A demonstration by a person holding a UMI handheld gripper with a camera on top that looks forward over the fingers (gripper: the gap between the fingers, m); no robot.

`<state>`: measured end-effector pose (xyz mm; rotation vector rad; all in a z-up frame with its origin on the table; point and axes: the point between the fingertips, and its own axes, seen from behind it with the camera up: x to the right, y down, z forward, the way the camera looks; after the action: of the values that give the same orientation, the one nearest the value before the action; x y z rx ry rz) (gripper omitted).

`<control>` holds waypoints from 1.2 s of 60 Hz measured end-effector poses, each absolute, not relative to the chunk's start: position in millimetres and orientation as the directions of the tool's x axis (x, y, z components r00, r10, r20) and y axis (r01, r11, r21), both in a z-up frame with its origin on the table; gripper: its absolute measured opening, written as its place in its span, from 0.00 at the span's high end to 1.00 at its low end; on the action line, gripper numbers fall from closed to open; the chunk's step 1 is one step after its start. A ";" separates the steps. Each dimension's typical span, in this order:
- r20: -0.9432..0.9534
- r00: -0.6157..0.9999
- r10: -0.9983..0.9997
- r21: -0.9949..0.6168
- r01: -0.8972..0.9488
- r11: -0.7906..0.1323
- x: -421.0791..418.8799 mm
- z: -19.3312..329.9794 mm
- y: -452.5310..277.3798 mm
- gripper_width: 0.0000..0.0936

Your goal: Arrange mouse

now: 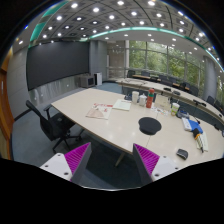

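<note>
A long pale table (120,120) fills the middle of a meeting room, well beyond my fingers. On it lies a round black mouse pad (149,125). A small dark object that looks like the mouse (181,154) sits nearer the table's front right edge, apart from the pad. My gripper (112,160) is open and holds nothing; only floor and the table's near edge show between its magenta pads (78,157). Both the pad and the mouse lie ahead and to the right of the fingers.
Papers (98,111) and a white sheet (122,104) lie on the table's left part. Cups and bottles (150,98) stand farther back, and a blue item (192,124) lies at the right. A black chair (45,120) stands left of the table.
</note>
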<state>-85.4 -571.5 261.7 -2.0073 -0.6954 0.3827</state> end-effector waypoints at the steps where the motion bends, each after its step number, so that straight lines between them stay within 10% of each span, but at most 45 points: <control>1: 0.012 0.793 0.609 -0.861 0.318 -0.397 -83.6 260.7 -571.1 0.09; 36: 0.078 0.965 0.249 -0.771 0.216 -0.599 170.9 92.7 -449.9 0.09; 72: 0.151 0.976 0.158 -0.780 0.216 -0.588 292.1 -1.4 -236.4 0.09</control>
<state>292.1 -236.4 -1.4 -2.2096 -0.2606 -0.0809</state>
